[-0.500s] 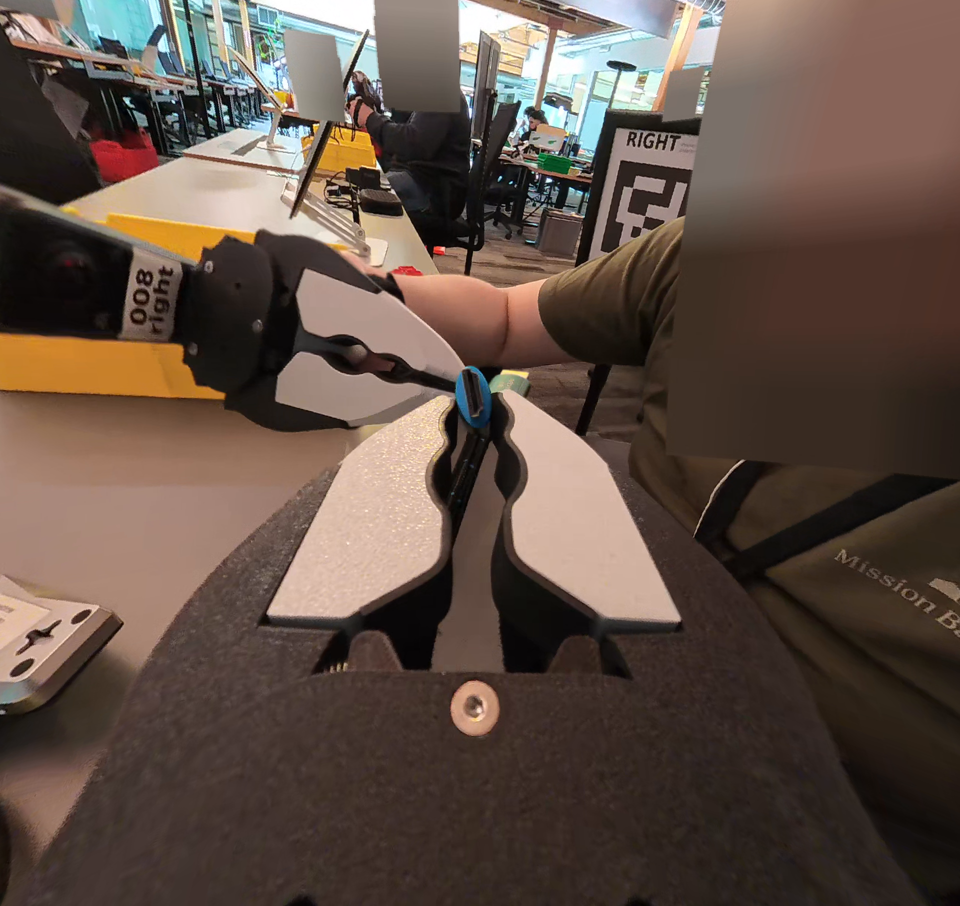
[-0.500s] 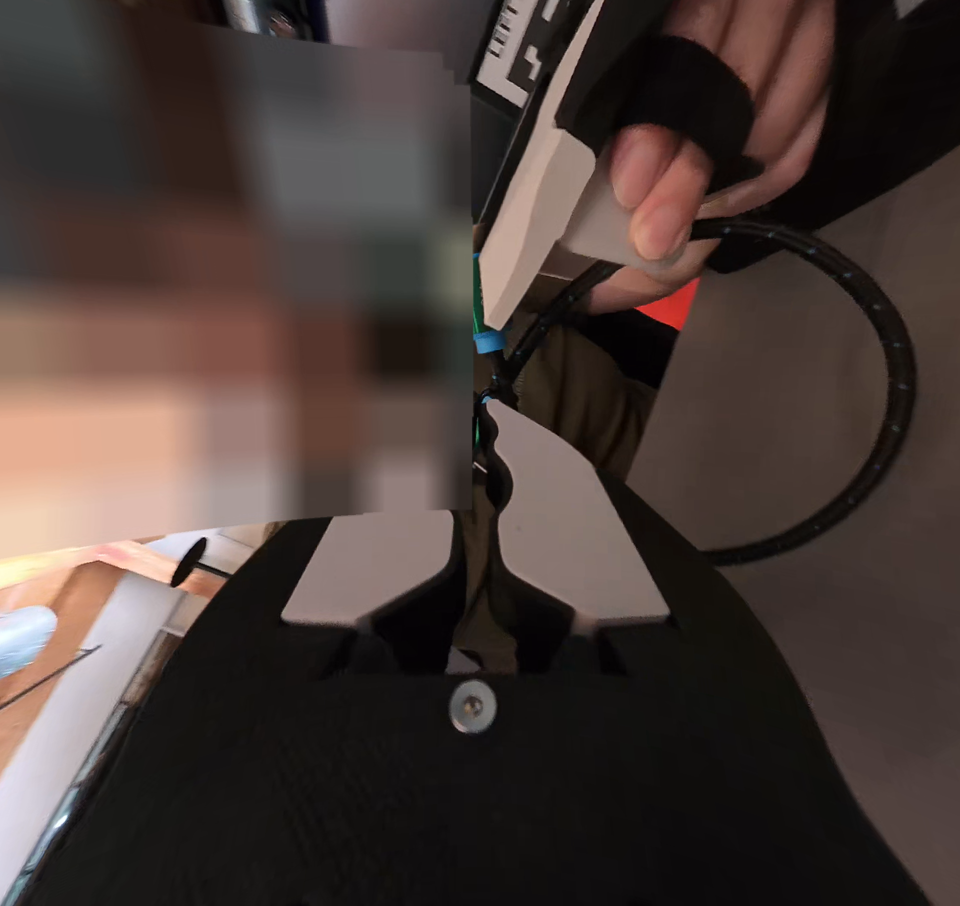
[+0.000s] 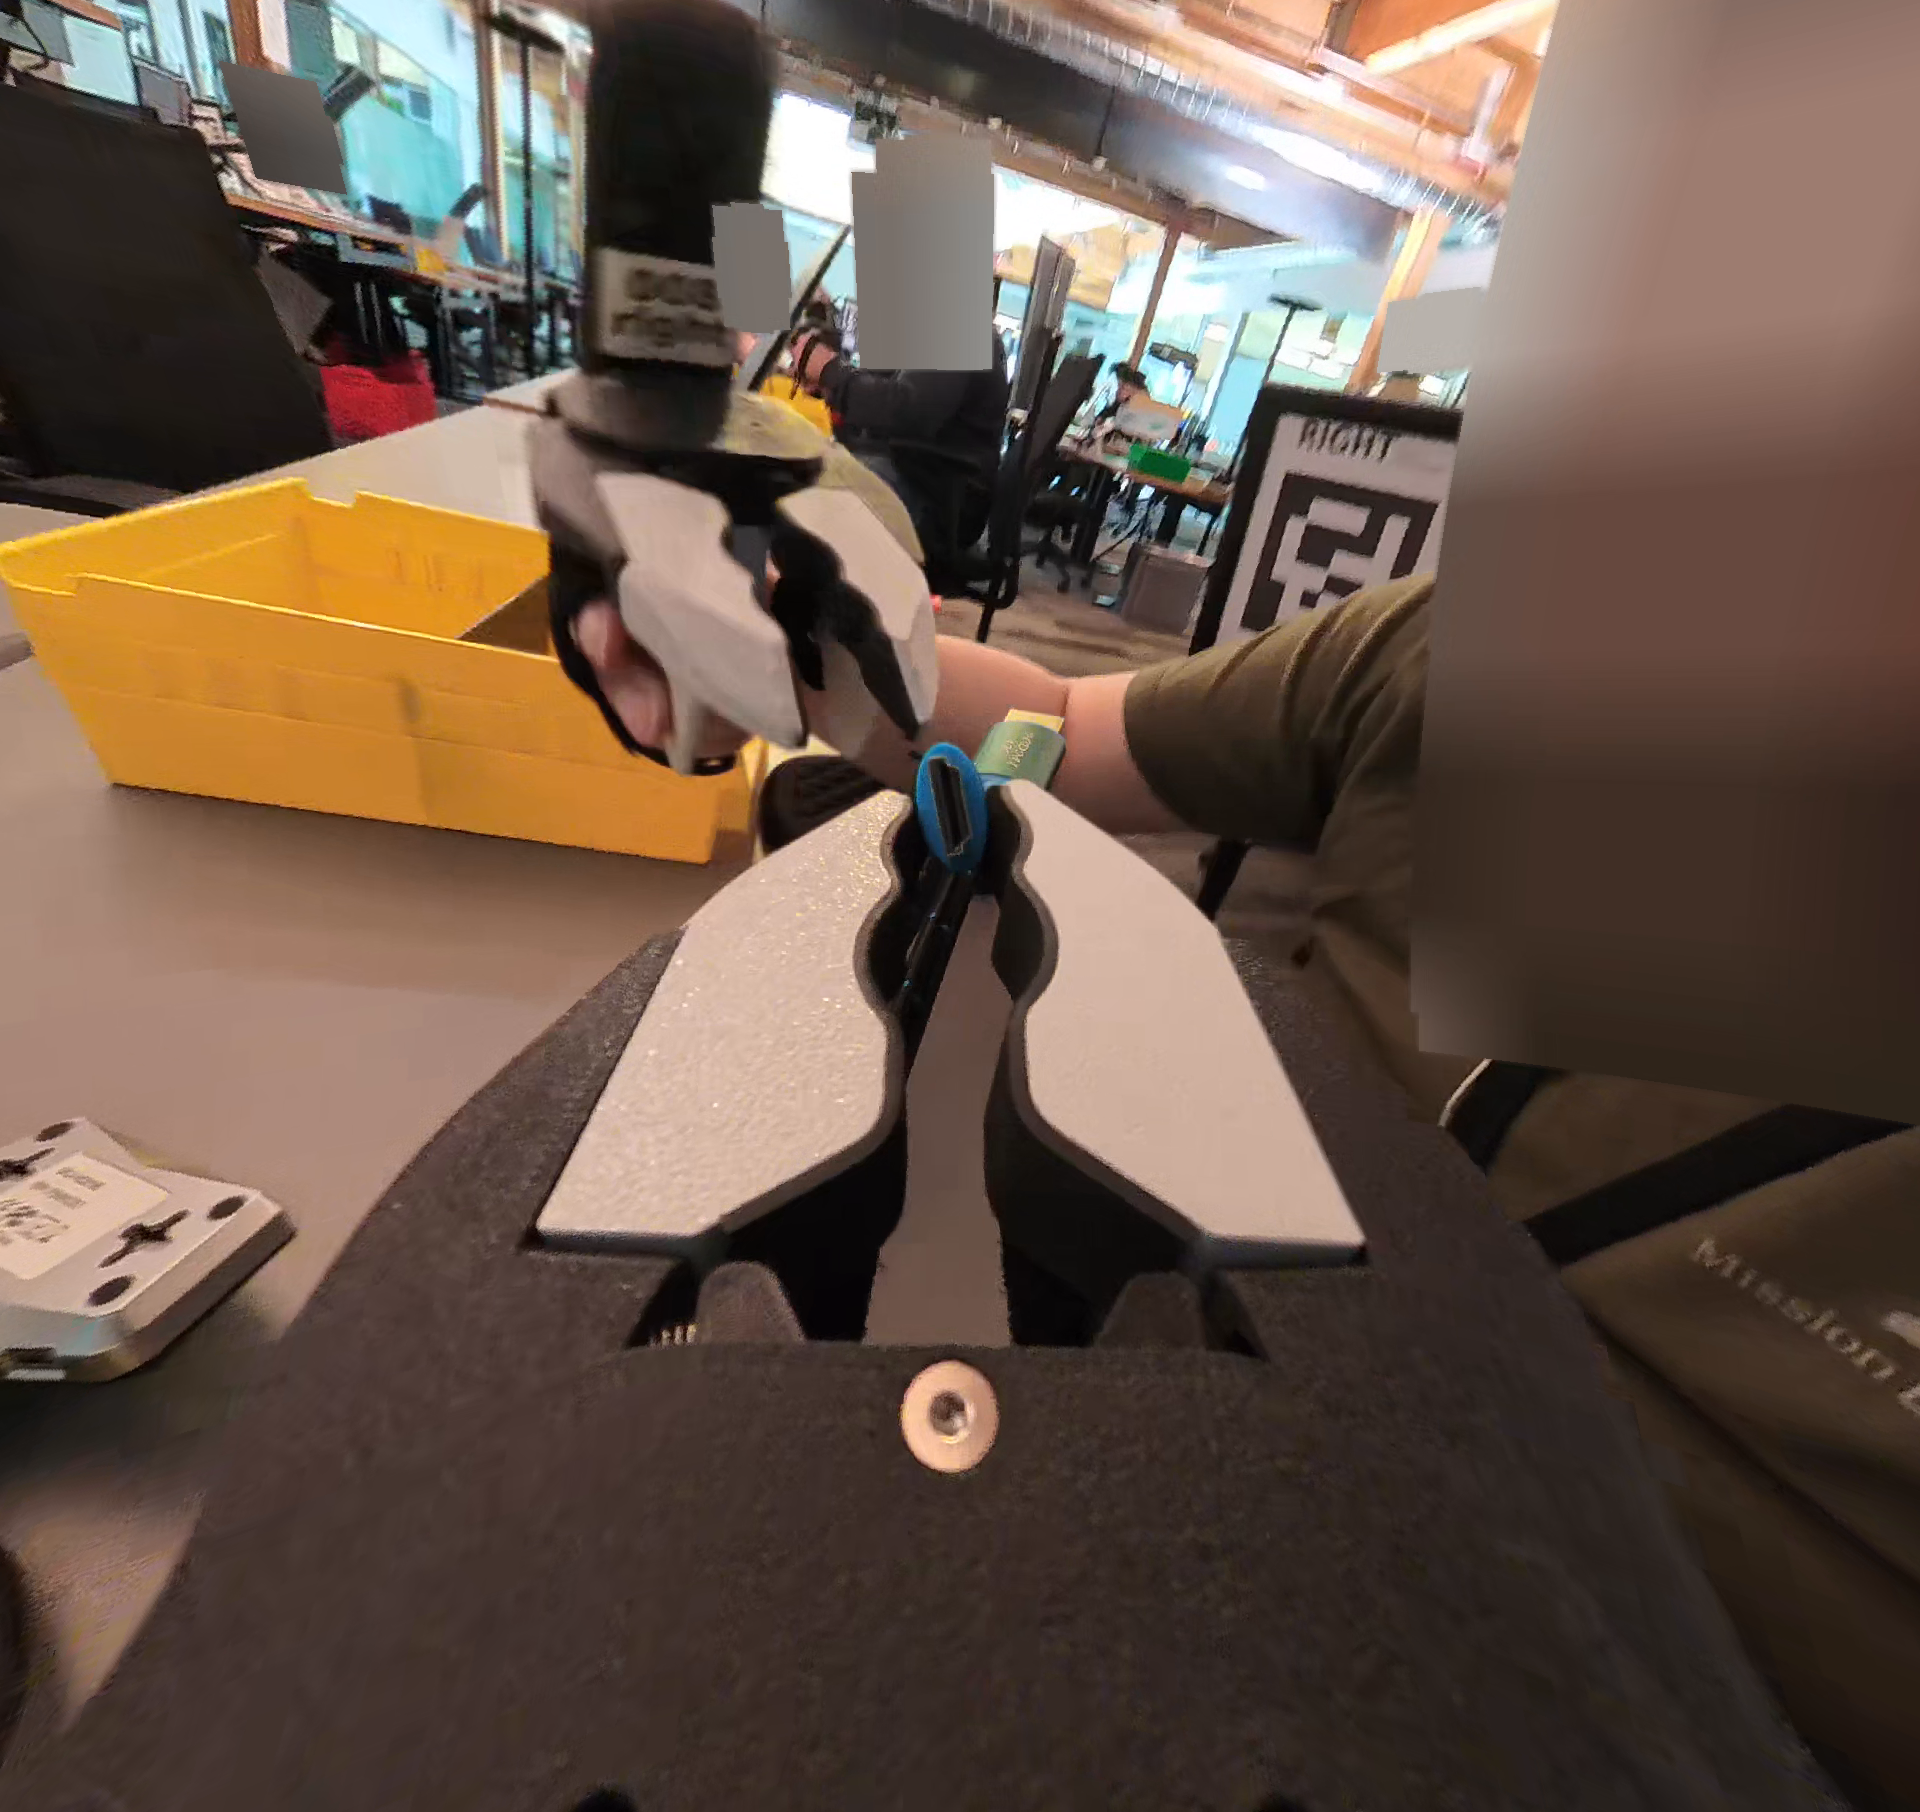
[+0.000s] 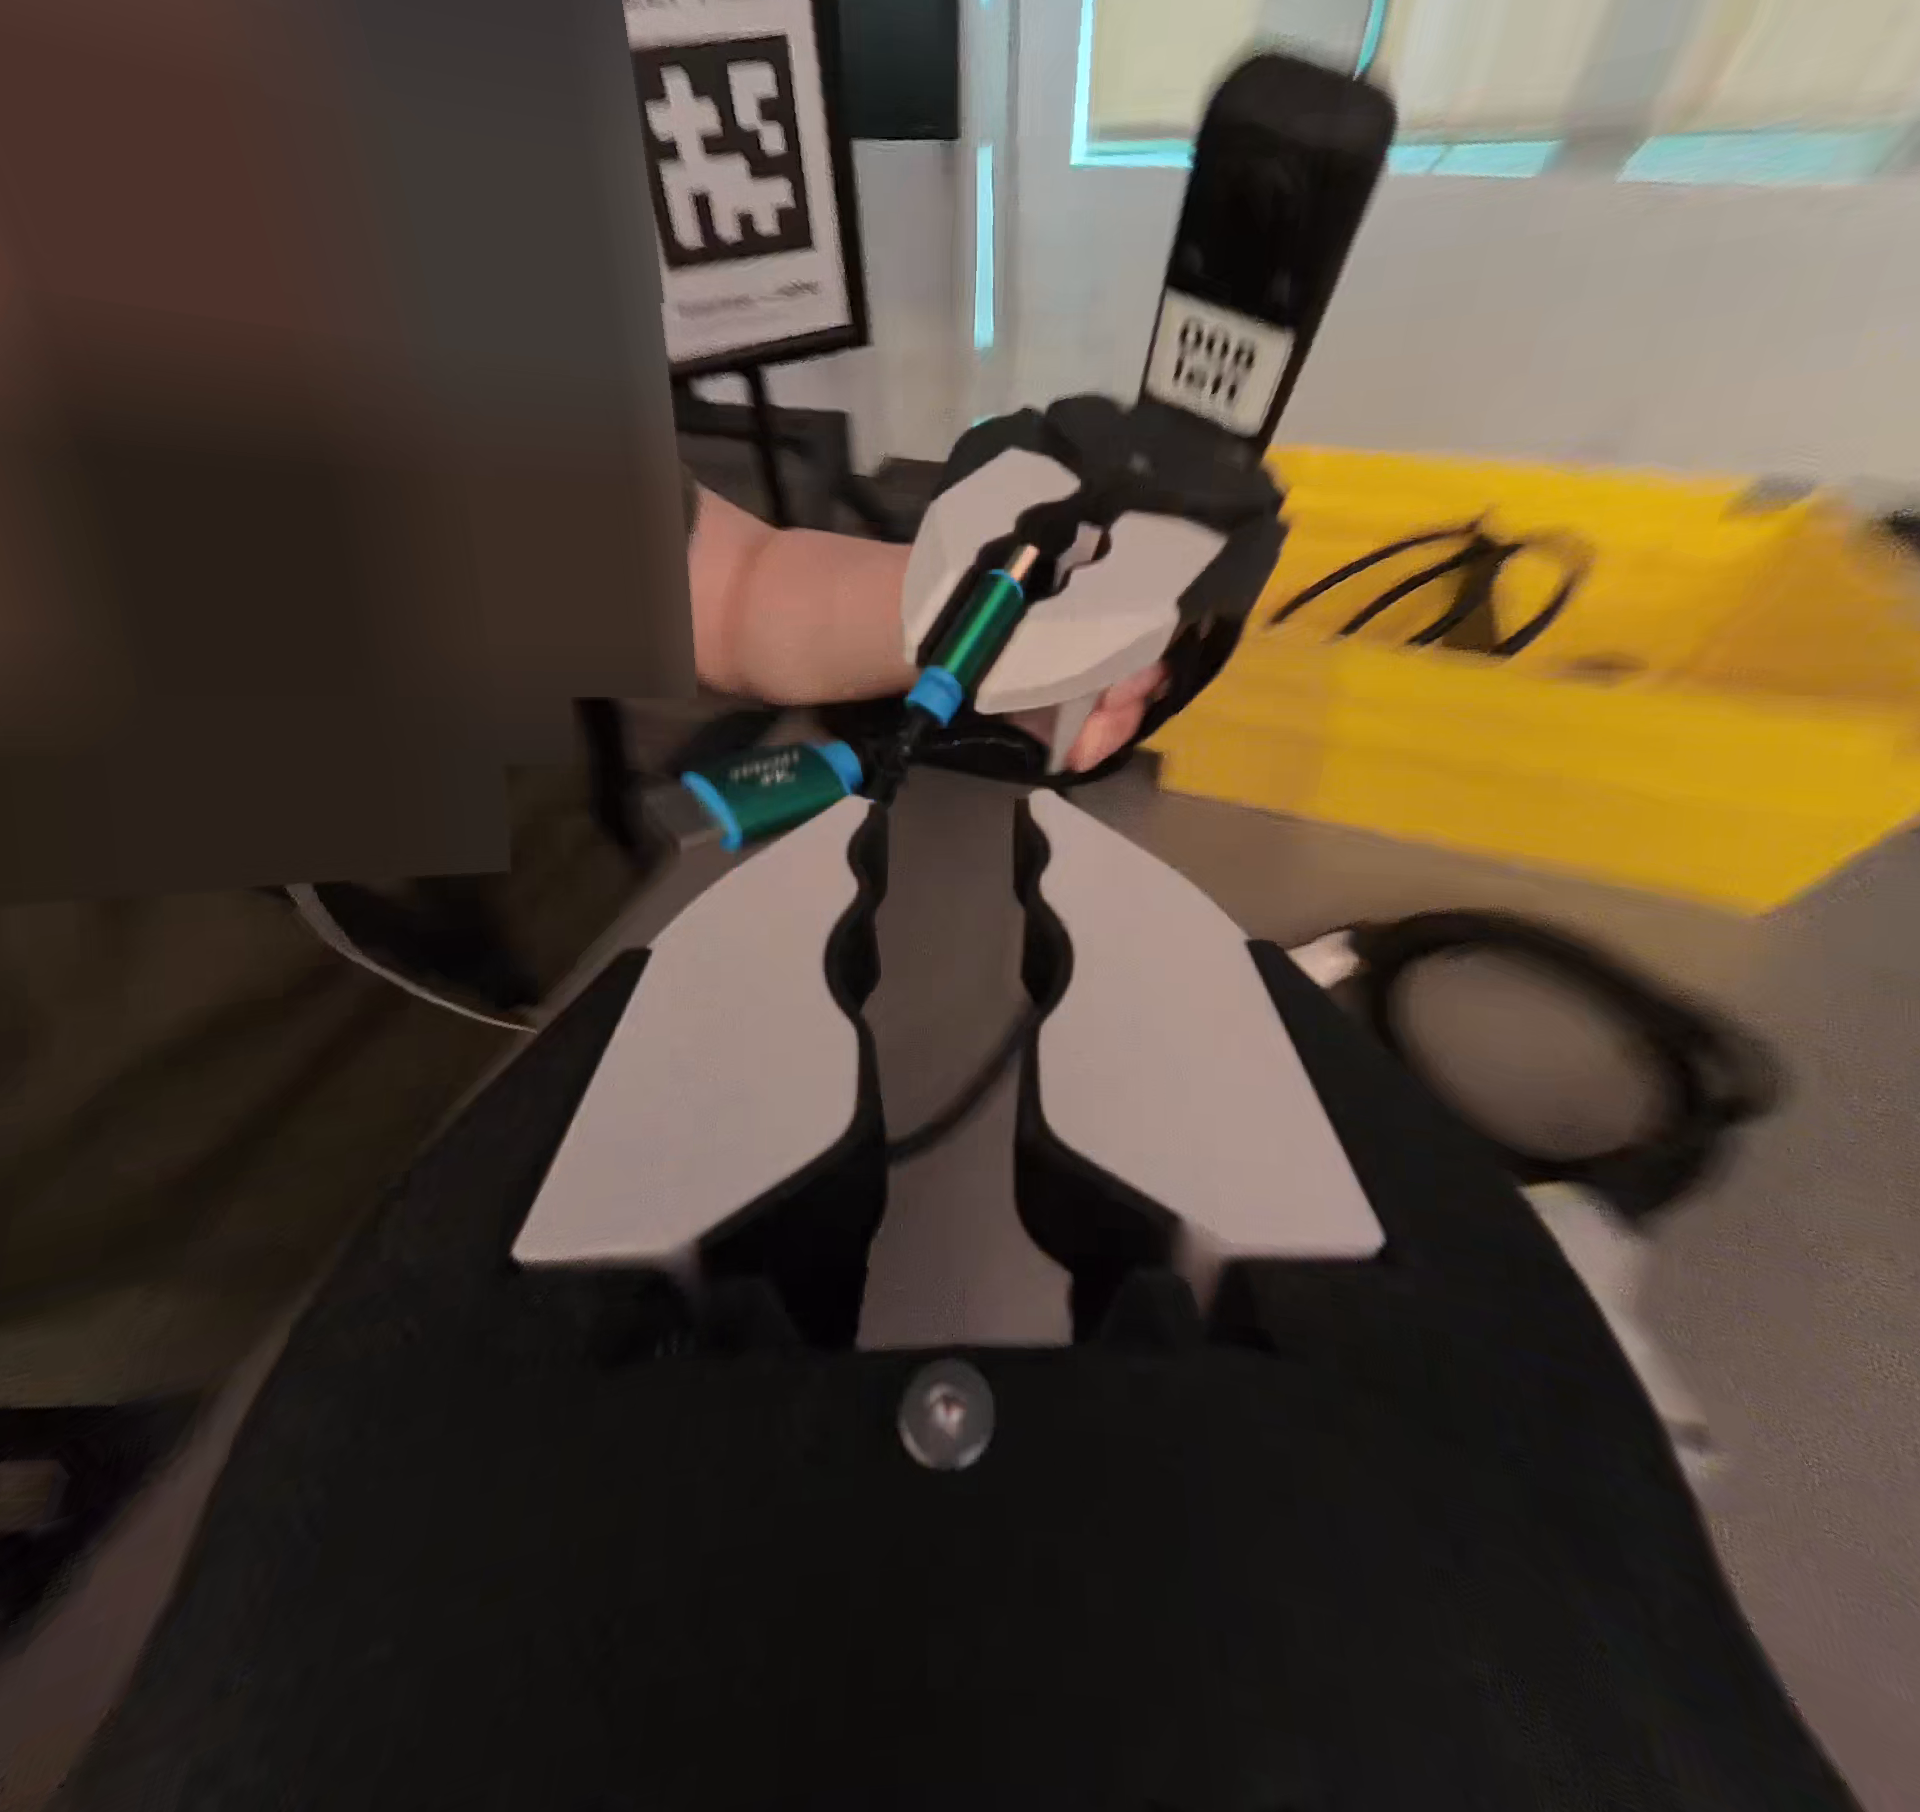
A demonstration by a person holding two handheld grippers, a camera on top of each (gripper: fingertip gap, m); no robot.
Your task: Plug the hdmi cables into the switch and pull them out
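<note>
The left gripper (image 3: 951, 827), two grey textured fingers on a black foam-covered body, is clenched on a green metal HDMI plug with blue collars (image 3: 948, 817); in the left wrist view the plug's open end faces the camera at the fingertips, and in the right wrist view the same plug (image 4: 977, 624) lies lengthwise between those fingers with its blue collar sticking out below. The right gripper (image 4: 951, 806) has its jaws parted with a clear gap between them; a thin black braided cable (image 4: 961, 1087) crosses that gap lower down, and whether the fingers touch it cannot be told. Just left of the right gripper's fingertips hangs a second green plug with blue collars (image 4: 774, 786), lying roughly level and free of both grippers. The two plugs' cables meet in a dark bunch between the grippers. Farther off sits a yellow plastic bin (image 3: 312, 661) on the grey table (image 3: 260, 952). At the near left edge lies a flat grey metal box with mounting slots (image 3: 114, 1243).
</note>
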